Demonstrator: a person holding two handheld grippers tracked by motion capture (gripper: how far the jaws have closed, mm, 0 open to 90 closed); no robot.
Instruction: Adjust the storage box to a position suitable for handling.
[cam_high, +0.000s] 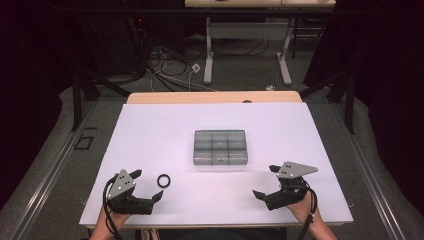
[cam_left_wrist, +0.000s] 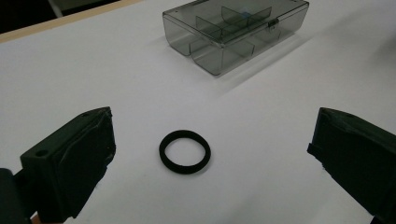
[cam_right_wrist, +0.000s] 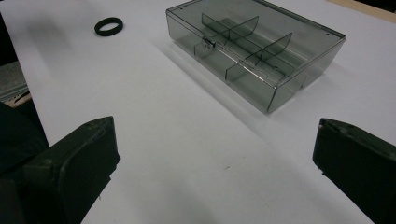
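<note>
From the high view, the white table (cam_high: 150, 130) has a clear box (cam_high: 220, 147) with dividers near its middle and a black ring (cam_high: 163, 180) lying flat toward the near left. The left gripper (cam_high: 148, 185) sits by the near edge with its jaws spread wide and empty, the ring just beyond their tips. The right gripper (cam_high: 266, 181) rests near the near right corner, jaws also wide apart and holding nothing — open white surface lies between it and the box.

In the left gripper view, the ring (cam_left_wrist: 184, 151) lies between the two jaws, touching neither; the box (cam_left_wrist: 233, 32) stands well beyond, lid closed.

In the right gripper view, bare table fills the gap between the jaws; the box (cam_right_wrist: 257, 51) is near ahead, the ring (cam_right_wrist: 109, 26) far off, close to the table's edge.
</note>
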